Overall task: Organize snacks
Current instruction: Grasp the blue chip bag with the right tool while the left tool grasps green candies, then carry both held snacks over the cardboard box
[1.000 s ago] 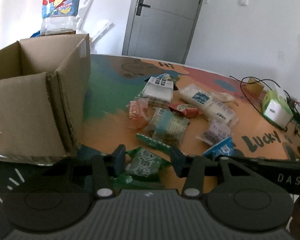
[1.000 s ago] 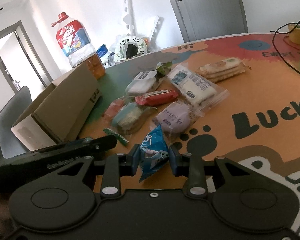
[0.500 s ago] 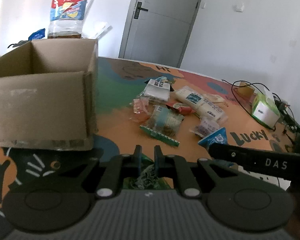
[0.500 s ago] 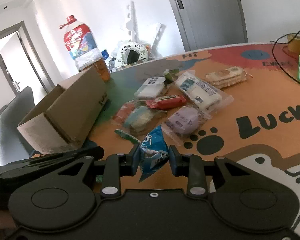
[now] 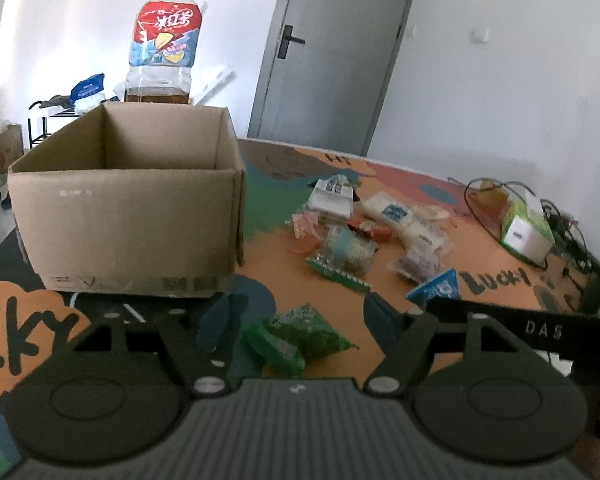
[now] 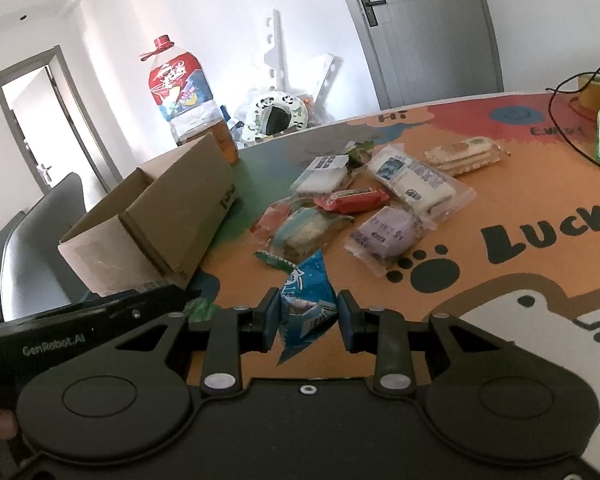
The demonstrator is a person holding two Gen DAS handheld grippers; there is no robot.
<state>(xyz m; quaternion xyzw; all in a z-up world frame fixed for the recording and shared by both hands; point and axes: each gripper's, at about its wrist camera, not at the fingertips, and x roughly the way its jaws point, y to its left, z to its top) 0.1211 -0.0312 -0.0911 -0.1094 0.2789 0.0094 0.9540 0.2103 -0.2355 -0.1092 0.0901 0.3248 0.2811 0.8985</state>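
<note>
While the table (image 5: 440, 184) with its cartoon mat is lying as it did a second ago, the box (image 5: 132, 224) is now showing more squarely in the left wrist view, its open top facing the camera where earlier only a corner and side filled the frame. A big bottle (image 5: 162, 52) is standing behind it. The snack pile (image 6: 364, 204) is sitting mid-table, well apart from the box, its packs unmoved.

The left gripper (image 5: 300, 312) is standing with its jaws wide, having just been opening: half a second ago they were pinched nearly together on the green pack (image 5: 296, 338), and now the pack is lying between them on the mat, seemingly touching neither pad, though blur makes the left side hard to judge. It is lying just in front of the box.

The right gripper (image 6: 306, 316) is keeping its jaws narrow on the blue pack (image 6: 306, 300), clamped as before, tip pointing upward. In the right wrist view the box and pile are sitting slightly lower in the frame than before.
</note>
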